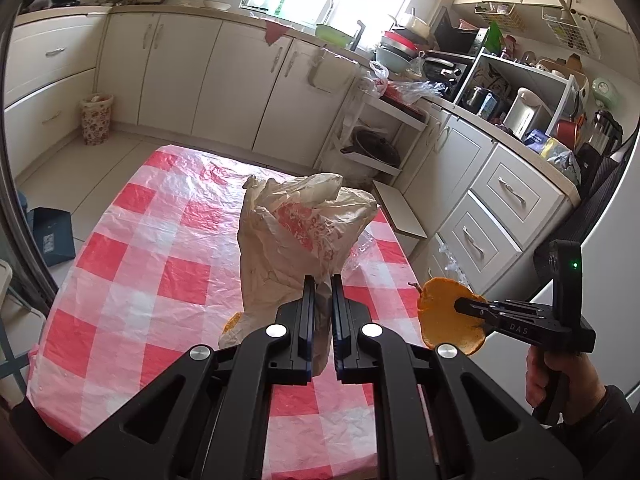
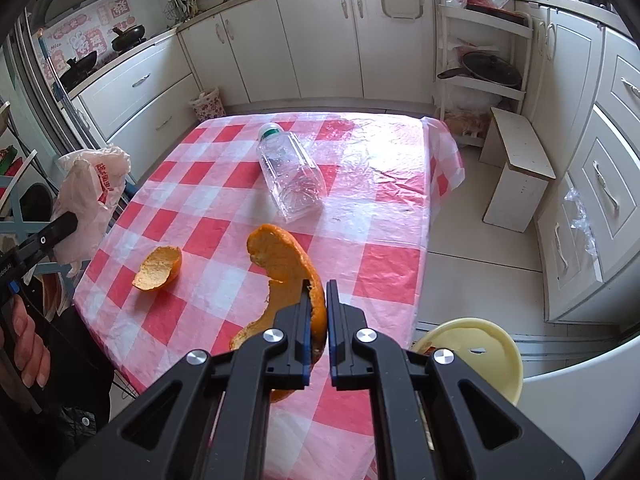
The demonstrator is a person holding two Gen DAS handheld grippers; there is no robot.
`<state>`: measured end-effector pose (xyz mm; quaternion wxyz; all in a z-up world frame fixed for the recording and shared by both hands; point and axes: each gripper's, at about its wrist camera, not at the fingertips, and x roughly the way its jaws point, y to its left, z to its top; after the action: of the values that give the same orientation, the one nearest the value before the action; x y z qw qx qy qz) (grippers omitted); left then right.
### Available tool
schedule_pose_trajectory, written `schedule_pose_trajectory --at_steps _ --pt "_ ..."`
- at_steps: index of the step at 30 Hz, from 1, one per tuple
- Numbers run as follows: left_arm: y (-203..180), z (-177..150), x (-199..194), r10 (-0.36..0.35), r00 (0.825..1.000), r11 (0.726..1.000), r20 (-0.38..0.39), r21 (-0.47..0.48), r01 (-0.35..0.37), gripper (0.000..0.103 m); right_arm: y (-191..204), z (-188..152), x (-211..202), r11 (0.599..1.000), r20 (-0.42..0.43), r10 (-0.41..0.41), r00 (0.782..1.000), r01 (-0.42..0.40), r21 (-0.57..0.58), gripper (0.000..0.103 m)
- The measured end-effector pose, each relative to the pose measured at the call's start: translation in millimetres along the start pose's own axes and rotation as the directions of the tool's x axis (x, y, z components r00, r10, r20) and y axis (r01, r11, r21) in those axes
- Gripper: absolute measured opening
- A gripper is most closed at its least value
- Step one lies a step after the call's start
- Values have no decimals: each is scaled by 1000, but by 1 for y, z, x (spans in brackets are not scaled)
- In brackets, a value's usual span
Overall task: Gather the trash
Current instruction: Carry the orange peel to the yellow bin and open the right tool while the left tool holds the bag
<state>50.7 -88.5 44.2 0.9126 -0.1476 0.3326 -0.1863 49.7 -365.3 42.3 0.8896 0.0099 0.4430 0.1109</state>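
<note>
Red print on plastic bag [image 1: 304, 228], unreadable

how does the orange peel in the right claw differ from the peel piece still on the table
The held peel is a long curved strip, lifted off the tablecloth and pinched on edge in the right claw. The smaller peel is a short cupped piece, lying loose on the cloth with its pale inside showing, touched by neither claw. Both are orange outside with a pale pith side.

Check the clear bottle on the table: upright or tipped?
Tipped. The bottle lies on its side on the checked tablecloth, green-ringed neck pointing away.
</note>
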Motion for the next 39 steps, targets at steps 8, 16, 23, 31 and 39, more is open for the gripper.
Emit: schedule_pose_trajectory --at_steps 8,16,23,31,39 --pt "-4 -2 -3 -7 1000 1000 0 4 7 7 -2 -2 -4 1000 9 -7 1000 7 7 7" --pt "-5 -3 -2 -15 1000 1000 -4 10 15 7 -3 -4 -5 1000 14 -16 1000 16 16 7" --pt "-6 -4 0 -32 999 999 -16 11 32 7 -9 -3 -10 999 31 -25 999 24 33 7" --pt "-9 -8 8 -103 994 995 -44 1 103 7 -34 -5 -24 992 66 -74 995 67 104 7" --pt "-27 -20 30 -198 975 980 -103 -11 198 7 -88 -26 -44 957 68 -189 980 168 236 7"
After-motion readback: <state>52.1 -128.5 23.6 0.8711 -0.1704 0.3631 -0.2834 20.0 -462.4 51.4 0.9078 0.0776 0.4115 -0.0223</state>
